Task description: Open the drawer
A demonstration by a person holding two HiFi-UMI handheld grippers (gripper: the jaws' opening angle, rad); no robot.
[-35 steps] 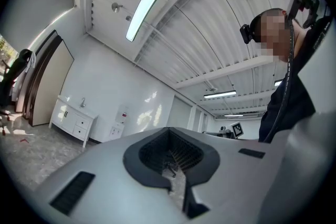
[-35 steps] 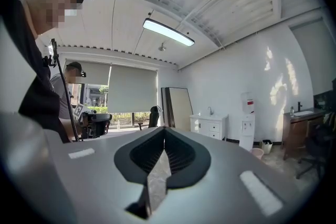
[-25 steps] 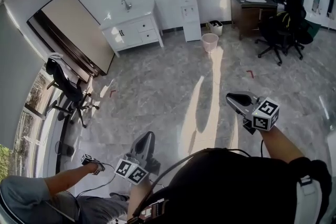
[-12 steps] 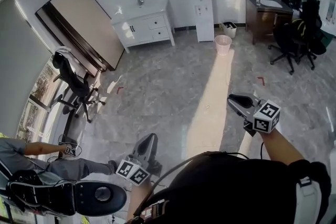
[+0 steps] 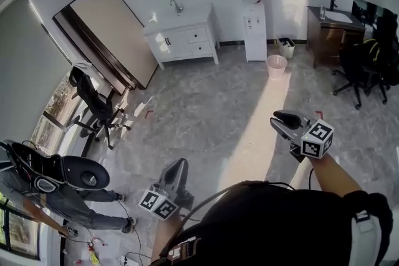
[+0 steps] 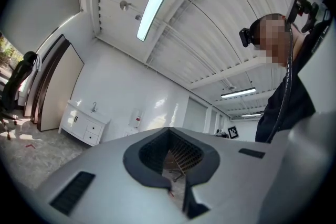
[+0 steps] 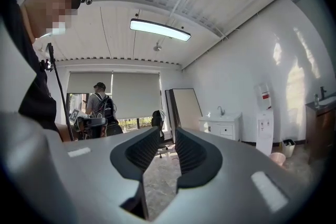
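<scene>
Shifted rightward since a second ago, the white cabinet [image 5: 167, 43] stands far ahead of both jaws.
Its drawer [image 5: 199, 36] is closed, well beyond them; left gripper [image 5: 177, 163] jaws are pressed together, right gripper [image 5: 282, 116] jaws narrowly apart, nothing between either pair.

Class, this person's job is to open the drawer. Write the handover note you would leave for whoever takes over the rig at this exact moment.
Left gripper: jaws shut, empty, held out low over the floor.
Right gripper: jaws slightly apart, nothing between them.
Job's things: the white sink cabinet with drawers stands across the room, out of reach. A dark sink cabinet stands at right. I can't tell which one holds the target drawer.
Done: nothing; the white cabinet's drawers look shut.
Left: walk up, grip a drawer handle and pull it open.
</scene>
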